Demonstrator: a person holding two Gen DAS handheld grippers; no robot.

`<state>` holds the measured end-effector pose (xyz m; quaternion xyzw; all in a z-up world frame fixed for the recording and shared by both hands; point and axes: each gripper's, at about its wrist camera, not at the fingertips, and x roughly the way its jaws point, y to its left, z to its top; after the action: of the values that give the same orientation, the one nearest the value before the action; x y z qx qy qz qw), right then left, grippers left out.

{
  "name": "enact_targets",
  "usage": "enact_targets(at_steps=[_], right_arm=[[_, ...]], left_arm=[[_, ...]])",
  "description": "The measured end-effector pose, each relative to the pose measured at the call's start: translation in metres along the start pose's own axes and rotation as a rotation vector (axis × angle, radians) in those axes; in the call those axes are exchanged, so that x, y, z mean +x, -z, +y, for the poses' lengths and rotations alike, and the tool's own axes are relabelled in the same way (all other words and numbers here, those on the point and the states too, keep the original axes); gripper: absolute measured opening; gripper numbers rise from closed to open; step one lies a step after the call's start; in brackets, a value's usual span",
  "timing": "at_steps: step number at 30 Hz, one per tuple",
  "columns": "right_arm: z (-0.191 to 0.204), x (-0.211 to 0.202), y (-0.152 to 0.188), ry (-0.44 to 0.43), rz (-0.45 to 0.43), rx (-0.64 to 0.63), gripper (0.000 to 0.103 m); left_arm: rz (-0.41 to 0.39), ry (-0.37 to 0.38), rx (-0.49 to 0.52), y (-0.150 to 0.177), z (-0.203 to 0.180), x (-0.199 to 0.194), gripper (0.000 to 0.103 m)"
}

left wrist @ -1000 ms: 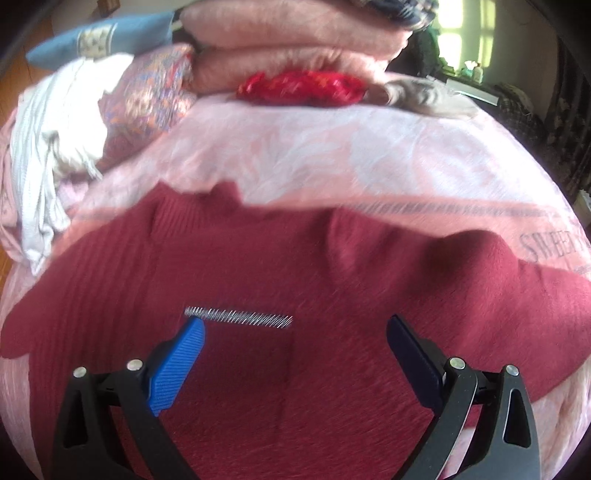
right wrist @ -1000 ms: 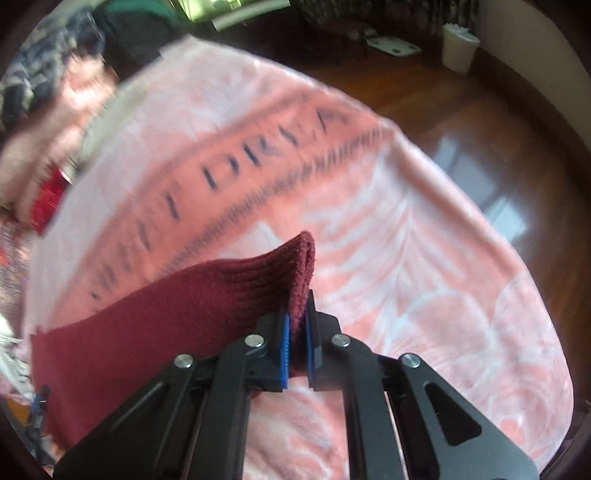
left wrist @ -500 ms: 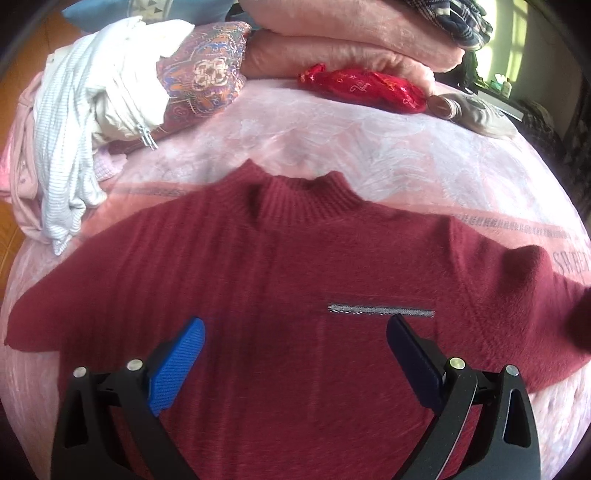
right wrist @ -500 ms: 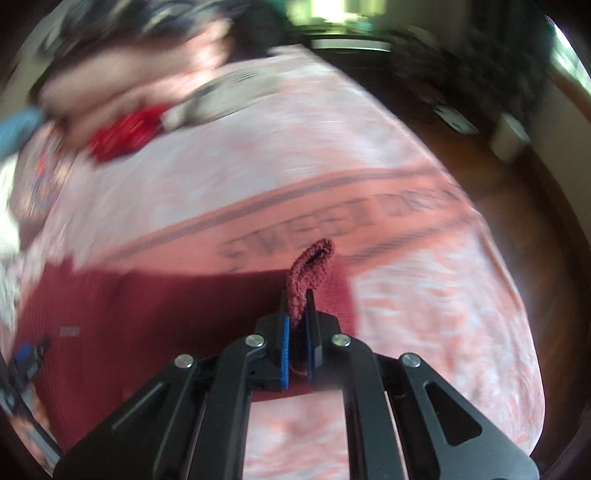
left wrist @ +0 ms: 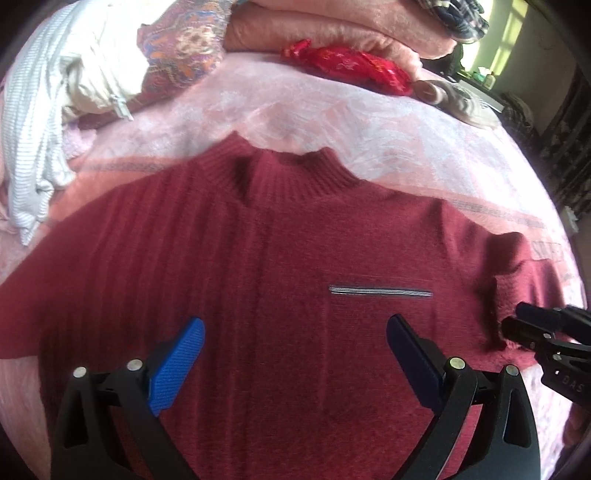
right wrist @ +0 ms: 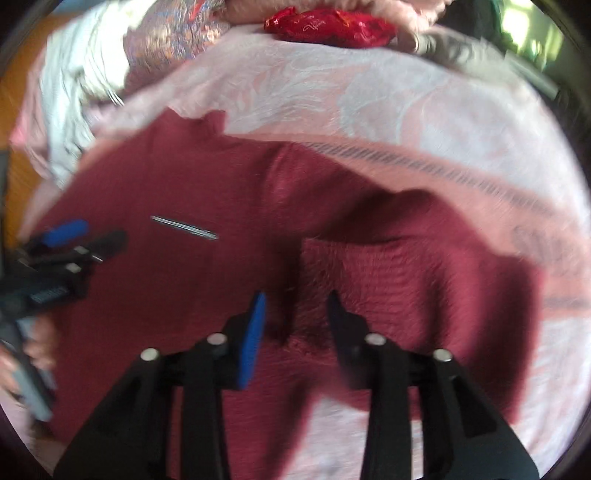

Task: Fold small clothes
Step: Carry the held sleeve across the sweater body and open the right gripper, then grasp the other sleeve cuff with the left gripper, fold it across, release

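Both your grippers stand released: left gripper (left wrist: pixel 293 345) hovers over the maroon sweater (left wrist: pixel 258 277), right gripper (right wrist: pixel 295 314) apparently straddles its folded-in sleeve (right wrist: pixel 388 280) at three o'clock.

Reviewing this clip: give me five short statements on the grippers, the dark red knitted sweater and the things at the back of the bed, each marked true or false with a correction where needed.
1. The dark red knitted sweater lies spread front-up on the pink patterned blanket. True.
2. The left gripper is clamped on the collar. False: its jaws stand wide apart above the sweater's body.
3. The right gripper is open, with the folded-in sleeve between and beyond its fingers. True.
4. The small grey striped trim sits on the sweater's chest. True.
5. The shiny red bundle lies on the sweater. False: it lies at the back of the bed, by the folded pink blankets.
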<state>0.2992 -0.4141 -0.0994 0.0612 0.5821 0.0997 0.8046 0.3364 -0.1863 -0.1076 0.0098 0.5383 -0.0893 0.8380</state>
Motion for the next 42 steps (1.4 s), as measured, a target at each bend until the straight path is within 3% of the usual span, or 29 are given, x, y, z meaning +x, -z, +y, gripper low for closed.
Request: enact_targets(at_steps=[3, 6, 8, 15, 19, 20, 22, 23, 24, 26, 29, 34, 42], right_arm=[[-0.018, -0.032, 0.006, -0.033, -0.049, 0.066, 0.036], [-0.040, -0.054, 0.013, 0.109, -0.097, 0.067, 0.036], [-0.060, -0.061, 0.023, 0.149, -0.109, 0.098, 0.038], [-0.117, -0.063, 0.056, 0.123, -0.095, 0.157, 0.038], [-0.141, -0.070, 0.070, 0.098, -0.120, 0.187, 0.038], [-0.146, -0.072, 0.073, 0.098, -0.126, 0.195, 0.038], [-0.157, -0.074, 0.080, 0.091, -0.134, 0.214, 0.038], [-0.163, -0.076, 0.084, 0.087, -0.134, 0.228, 0.038], [-0.164, -0.076, 0.085, 0.085, -0.134, 0.235, 0.038], [-0.170, -0.077, 0.089, 0.083, -0.136, 0.249, 0.038], [-0.176, -0.078, 0.093, 0.073, -0.136, 0.271, 0.038], [-0.169, -0.078, 0.088, 0.037, -0.147, 0.283, 0.038], [-0.129, -0.065, 0.065, -0.049, -0.131, 0.260, 0.038]], left_arm=[[0.003, 0.043, 0.023, 0.002, -0.017, 0.000, 0.099], [0.015, 0.094, 0.046, 0.003, -0.045, 0.002, 0.099], [0.036, 0.140, 0.056, 0.006, -0.067, 0.005, 0.099], [0.090, 0.224, 0.097, 0.007, -0.156, 0.029, 0.099], [0.082, 0.229, 0.098, 0.005, -0.182, 0.039, 0.097], [0.076, 0.220, 0.105, 0.006, -0.188, 0.041, 0.094], [0.045, 0.189, 0.127, 0.007, -0.194, 0.043, 0.075], [0.030, 0.181, 0.144, 0.007, -0.198, 0.043, 0.058], [0.021, 0.173, 0.151, 0.008, -0.200, 0.043, 0.048], [0.018, 0.207, 0.134, 0.008, -0.199, 0.040, 0.027], [0.006, 0.247, 0.082, 0.005, -0.190, 0.029, 0.019], [-0.108, 0.237, 0.050, -0.006, -0.167, -0.007, 0.015], [-0.202, 0.167, -0.016, -0.028, -0.066, -0.055, 0.015]])
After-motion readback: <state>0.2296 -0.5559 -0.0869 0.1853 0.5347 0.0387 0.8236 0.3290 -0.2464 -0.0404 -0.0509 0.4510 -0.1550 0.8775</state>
